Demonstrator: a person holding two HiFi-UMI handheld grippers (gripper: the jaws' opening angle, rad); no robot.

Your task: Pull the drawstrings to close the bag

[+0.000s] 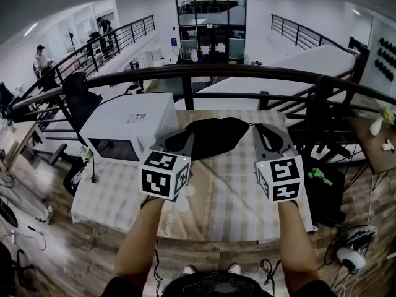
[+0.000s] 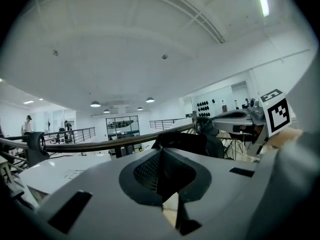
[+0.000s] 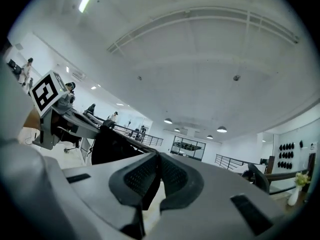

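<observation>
Table [image 1: 235, 193]: the checked cloth spreads below your two forearms. It is the widest surface in the head view.
Railing [image 1: 247, 72]: a dark rail curves across just beyond the table's far edge.
White box [image 1: 127, 125]: it sits on the table's left part, just beside your left gripper.
Bag [image 1: 210, 135]: black and bunched, it lies between the tips of your two grippers, over the far half of the table. From the left gripper view it sits ahead and to the right of the jaws. From the right gripper view it sits ahead and to the left. You cannot tell whether its underside touches the cloth.
Left gripper [image 1: 187, 138]: your left hand holds it level with the other gripper, its tip at the bag's left end. The jaws are together and pinch the left drawstring between the ribbed pads.
Right gripper [image 1: 260, 130]: your right hand holds it at the bag's right end, apart from the left gripper, with the bag filling the gap. The jaws are together and pinch the right drawstring.
Left drawstring [image 2: 170, 179]: a dark strip caught between the pads, passing down out of the jaws.
Right drawstring [image 3: 152, 190]: a dark strip caught in the same way, trailing down and to the left.
</observation>
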